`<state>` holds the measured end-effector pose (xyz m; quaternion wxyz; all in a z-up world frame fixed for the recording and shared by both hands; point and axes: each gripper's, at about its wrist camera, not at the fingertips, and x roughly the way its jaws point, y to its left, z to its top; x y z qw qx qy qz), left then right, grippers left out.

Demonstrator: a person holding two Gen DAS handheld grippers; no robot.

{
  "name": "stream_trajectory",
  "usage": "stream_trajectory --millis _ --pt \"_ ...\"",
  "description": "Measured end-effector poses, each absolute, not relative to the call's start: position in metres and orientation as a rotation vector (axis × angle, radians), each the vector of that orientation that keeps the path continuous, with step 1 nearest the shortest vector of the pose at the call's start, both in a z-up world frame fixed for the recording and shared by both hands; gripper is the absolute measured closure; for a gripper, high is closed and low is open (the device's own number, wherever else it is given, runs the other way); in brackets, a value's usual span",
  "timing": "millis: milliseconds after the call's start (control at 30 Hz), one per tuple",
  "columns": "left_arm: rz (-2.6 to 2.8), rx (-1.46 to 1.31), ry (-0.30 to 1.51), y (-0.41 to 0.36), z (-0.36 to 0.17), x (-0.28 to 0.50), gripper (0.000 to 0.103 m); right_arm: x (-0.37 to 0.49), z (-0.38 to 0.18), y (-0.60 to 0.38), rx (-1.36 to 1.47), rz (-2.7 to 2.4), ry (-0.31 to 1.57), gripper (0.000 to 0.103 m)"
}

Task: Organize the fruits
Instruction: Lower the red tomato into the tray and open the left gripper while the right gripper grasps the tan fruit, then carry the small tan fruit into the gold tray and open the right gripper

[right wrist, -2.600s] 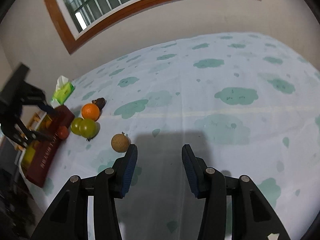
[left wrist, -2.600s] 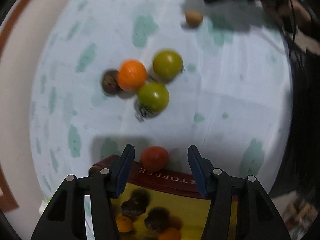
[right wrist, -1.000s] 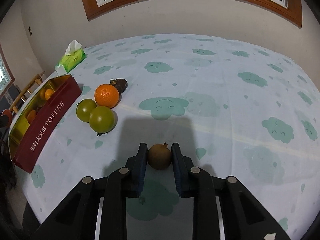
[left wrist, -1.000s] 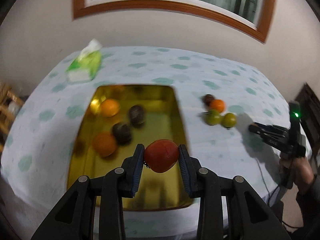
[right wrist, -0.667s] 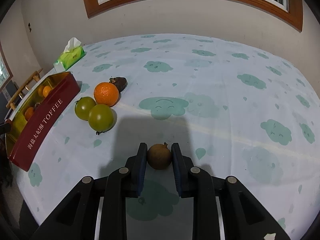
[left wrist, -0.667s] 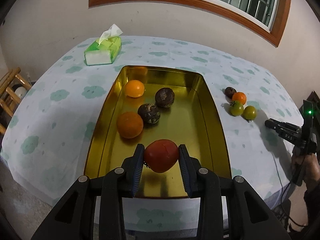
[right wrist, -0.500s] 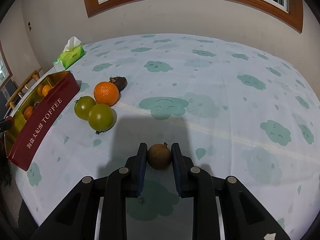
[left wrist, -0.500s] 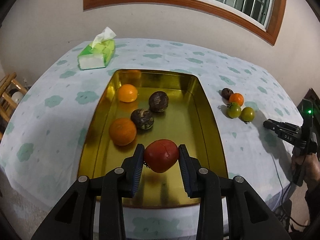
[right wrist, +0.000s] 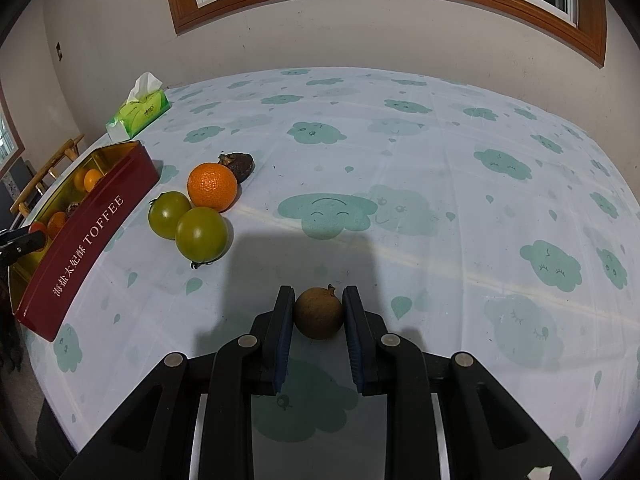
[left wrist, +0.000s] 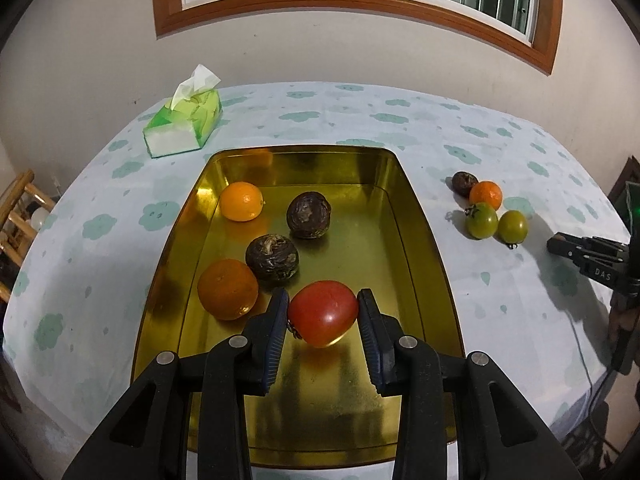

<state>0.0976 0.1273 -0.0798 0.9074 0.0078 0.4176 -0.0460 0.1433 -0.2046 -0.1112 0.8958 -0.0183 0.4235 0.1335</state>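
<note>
My left gripper (left wrist: 322, 314) is shut on a red tomato (left wrist: 322, 312) and holds it over the near end of the gold tin tray (left wrist: 420, 216). The tray holds two oranges (left wrist: 227, 289) and two dark wrinkled fruits (left wrist: 272, 257). My right gripper (right wrist: 318, 312) is shut on a small brown round fruit (right wrist: 319, 313) just above the tablecloth. To its left lie two green tomatoes (right wrist: 201, 234), an orange (right wrist: 212, 187) and a dark fruit (right wrist: 241, 165). The tray's red TOFFEE side (right wrist: 86, 236) shows at the left.
A green tissue pack (left wrist: 185, 128) lies beyond the tray, also seen in the right wrist view (right wrist: 138, 112). A wooden chair (left wrist: 20, 208) stands off the table's left edge. The wall and window run behind the cloud-patterned cloth (right wrist: 440, 160).
My left gripper picked up the red tomato and carried it over the tray, now a little lower and closer. My right gripper closed on the brown fruit and has held still since.
</note>
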Motion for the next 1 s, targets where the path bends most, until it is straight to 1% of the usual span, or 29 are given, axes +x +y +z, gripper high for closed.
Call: stream_trajectory --millis 167,200,233,300,733,1000 --pt "-0.095 0.009 0.860 0.128 -0.080 0.099 0.065 0.143 -0.111 -0.204 -0.039 0.276 0.878 0.081" --pt "-0.095 0.008 0.858 0.128 -0.079 0.099 0.060 0.143 -0.111 -0.204 -0.039 0.276 0.878 0.081" --pt "-0.091 0.009 0.857 0.128 -0.079 0.099 0.053 0.143 -0.111 -0.204 -0.040 0.275 0.878 0.081" --pt "-0.082 0.011 0.847 0.128 -0.077 0.098 0.046 0.143 -0.111 -0.204 -0.041 0.275 0.877 0.081" --pt "-0.022 0.028 0.790 0.133 -0.063 0.085 0.044 0.138 -0.107 -0.204 -0.001 0.254 0.868 0.081" --pt "0.004 0.045 0.777 0.135 -0.065 0.078 0.043 0.122 -0.079 -0.181 -0.006 0.309 0.816 0.081"
